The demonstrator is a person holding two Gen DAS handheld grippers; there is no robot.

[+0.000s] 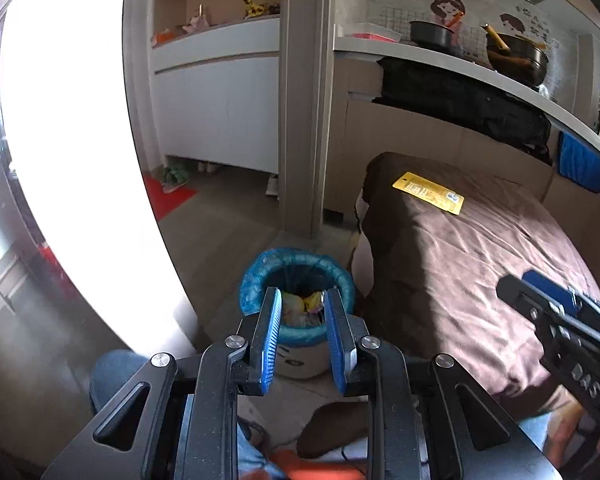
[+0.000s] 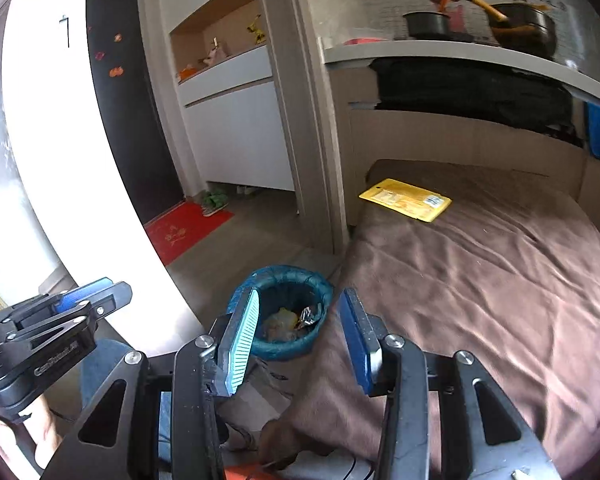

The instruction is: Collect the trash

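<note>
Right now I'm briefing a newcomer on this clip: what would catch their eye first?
A yellow packet lies alone at the far end of the brown-covered table. On the floor beside that table stands a bin with a blue liner, wrappers already inside. Both tongs, left and right, are empty.

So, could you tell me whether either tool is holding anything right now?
Nothing is held: the left tool and right tool are both open and empty above the bin.

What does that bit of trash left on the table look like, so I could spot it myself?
Find the table under the brown cloth, below the kitchen counter. Near its far corner lies a flat yellow packet, printed labels on its face. It is the only thing on the cloth.
</note>
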